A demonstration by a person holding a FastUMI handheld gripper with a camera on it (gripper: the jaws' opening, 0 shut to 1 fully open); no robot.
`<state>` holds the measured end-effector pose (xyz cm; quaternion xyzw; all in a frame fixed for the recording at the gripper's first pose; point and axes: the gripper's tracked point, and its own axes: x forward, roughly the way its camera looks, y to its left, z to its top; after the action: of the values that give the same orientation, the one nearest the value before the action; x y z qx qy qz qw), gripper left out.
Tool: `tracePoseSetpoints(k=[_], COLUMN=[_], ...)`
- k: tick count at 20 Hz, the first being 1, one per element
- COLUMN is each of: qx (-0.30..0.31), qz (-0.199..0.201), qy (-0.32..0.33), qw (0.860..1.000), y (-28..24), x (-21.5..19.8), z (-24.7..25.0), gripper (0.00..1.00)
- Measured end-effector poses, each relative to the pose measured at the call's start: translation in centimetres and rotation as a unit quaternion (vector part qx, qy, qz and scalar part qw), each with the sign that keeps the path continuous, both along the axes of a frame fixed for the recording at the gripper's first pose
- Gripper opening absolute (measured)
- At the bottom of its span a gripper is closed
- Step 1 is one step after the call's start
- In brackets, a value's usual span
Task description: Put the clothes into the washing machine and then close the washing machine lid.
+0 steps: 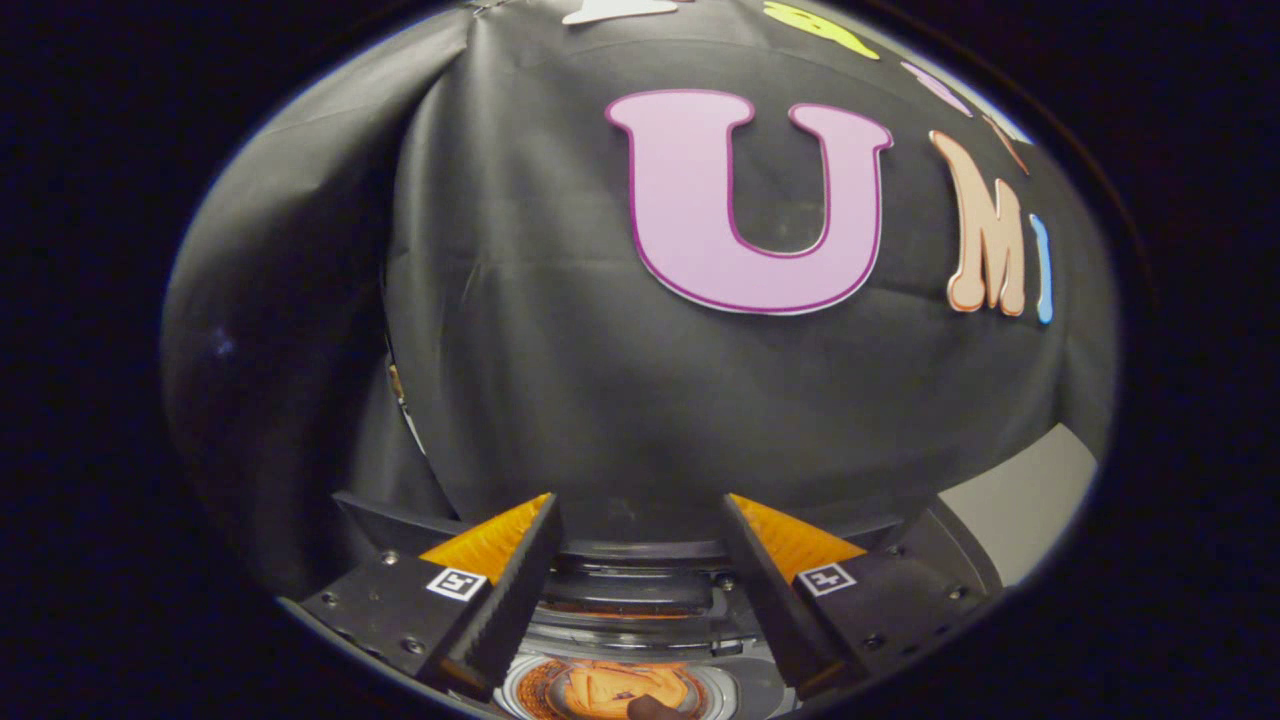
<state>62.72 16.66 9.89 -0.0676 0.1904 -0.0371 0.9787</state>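
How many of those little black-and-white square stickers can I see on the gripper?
2. One square sticker sits on the base of one finger, the other on the base of the other finger. The gripper is open, above the washing machine. Others may be hidden.

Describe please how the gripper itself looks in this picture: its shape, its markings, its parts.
The gripper has two wedge-shaped fingers with ribbed inner faces. Each finger sits on a dark block with small screws, and each block bears a small square black-and-white marker. The fingers stand apart, with nothing between them.
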Motion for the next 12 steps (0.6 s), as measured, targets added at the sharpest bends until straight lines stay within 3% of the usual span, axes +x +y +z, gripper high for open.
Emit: tracePoseSetpoints(k=[12], qx=[0.019], qz=[0.031], qy=[0.064], qw=[0.997], y=[0.6], x=[-5.4], z=[-0.2], gripper=[0.97])
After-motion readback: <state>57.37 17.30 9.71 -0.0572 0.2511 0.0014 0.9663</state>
